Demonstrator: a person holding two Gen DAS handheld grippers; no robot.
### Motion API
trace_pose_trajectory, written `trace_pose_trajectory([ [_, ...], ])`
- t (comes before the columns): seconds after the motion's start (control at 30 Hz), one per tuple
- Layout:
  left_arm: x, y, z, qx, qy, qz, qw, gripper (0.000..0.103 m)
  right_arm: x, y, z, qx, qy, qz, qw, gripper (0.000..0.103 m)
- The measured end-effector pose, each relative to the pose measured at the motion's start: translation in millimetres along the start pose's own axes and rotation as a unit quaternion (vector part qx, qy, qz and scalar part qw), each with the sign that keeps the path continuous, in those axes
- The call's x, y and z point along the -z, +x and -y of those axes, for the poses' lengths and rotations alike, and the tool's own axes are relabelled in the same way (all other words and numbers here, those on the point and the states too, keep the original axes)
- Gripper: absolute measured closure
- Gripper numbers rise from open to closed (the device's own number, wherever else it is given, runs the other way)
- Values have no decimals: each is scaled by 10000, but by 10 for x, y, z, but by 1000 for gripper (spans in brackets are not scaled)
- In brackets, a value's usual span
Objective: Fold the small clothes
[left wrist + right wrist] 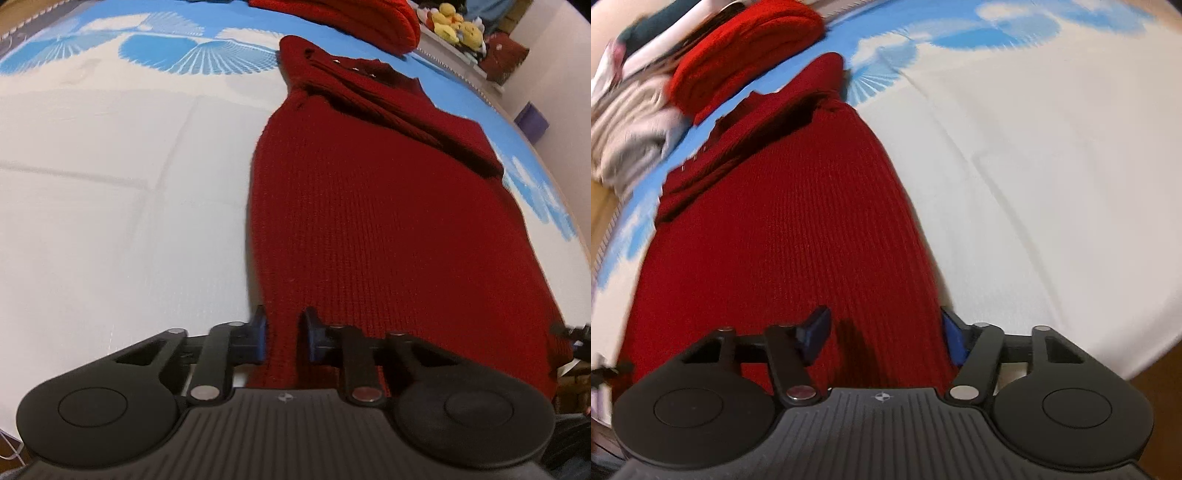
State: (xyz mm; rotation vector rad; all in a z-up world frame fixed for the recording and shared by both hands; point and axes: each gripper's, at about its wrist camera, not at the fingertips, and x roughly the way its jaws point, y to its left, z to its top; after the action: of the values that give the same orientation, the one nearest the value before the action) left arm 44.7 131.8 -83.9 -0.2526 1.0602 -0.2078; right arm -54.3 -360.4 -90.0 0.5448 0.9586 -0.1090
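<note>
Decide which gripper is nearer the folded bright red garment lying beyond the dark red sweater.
Hard to say: both sit at the dark red sweater's near hem. The left gripper pinches one corner, the right gripper straddles the other; the folded bright red garment lies far beyond both.

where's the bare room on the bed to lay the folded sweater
Free: the white sheet left of the dark red sweater, up to the blue print. Crowded: the far edge, where a brighter red folded knit lies, and the near hem, where the left gripper and right gripper sit.
</note>
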Motion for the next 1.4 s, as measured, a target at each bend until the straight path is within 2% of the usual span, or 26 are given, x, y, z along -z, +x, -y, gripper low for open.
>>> trace_pose_trajectory([
  [0.03, 9, -18, -18, 21, -72, 3, 10000, 91, 25, -10, -9, 53, -47, -29, 10000, 50],
  [0.1, 40, -80, -14, -9, -90, 62, 9999, 92, 70, -36, -23, 278, -137, -28, 9995, 77],
  [0.17, 94, -155, 10, -35, -150, 137, 9998, 92, 94, -91, 42, 112, 150, -36, 9998, 85],
  [0.37, 238, -620, 125, 231, -228, 359, 9988, 93, 195, -525, 40, -348, 303, 247, 9986, 87],
  [0.57, 632, -1263, 170, 684, -133, 456, 9965, 93, 450, -1206, 125, -847, 429, 361, 9948, 88],
  [0.67, 805, -1534, 141, 886, -288, 427, 9947, 93, 558, -1474, 151, -969, 526, 380, 9932, 88],
  [0.77, 754, -1670, 114, 967, -583, 401, 9928, 93, 505, -1589, 184, -1049, 756, 431, 9907, 89],
  [0.87, 494, -1676, 101, 972, -743, 487, 9913, 93, 255, -1545, 77, -1064, 866, 570, 9889, 90],
  [1.0, -104, -1465, 152, 861, -800, 609, 9912, 93, -391, -1270, -200, -1076, 778, 688, 9888, 92],
  [1.1, -737, -1086, 126, 764, -977, 576, 9906, 93, -1044, -768, -486, -922, 693, 622, 9914, 93],
  [1.17, -1217, -724, 99, 535, -1138, 550, 9905, 93, -1522, -346, -687, -663, 804, 613, 9927, 93],
  [1.2, -1425, -532, 23, 376, -1446, 504, 9875, 92, -1731, -141, -737, -499, 935, 649, 9922, 92],
  [1.23, -1634, -302, -80, 196, -1882, 430, 9810, 88, -1935, 114, -756, -315, 1187, 681, 9901, 92],
  [1.27, -1826, -61, -193, -49, -2326, 258, 9722, 85, -2116, 382, -733, -145, 1537, 651, 9859, 88],
  [1.33, -2046, 340, -403, -402, -3158, -250, 9476, 75, -2274, 726, -669, 212, 1982, 572, 9783, 56],
  [1.37, -2096, 460, -475, -434, -3403, -326, 9388, 68, -2266, 810, -649, 401, 2075, 696, 9749, 37],
  [1.4, -2139, 502, -502, -515, -3428, -231, 9377, 43, -2225, 831, -638, 399, 2036, 849, 9746, 32],
])
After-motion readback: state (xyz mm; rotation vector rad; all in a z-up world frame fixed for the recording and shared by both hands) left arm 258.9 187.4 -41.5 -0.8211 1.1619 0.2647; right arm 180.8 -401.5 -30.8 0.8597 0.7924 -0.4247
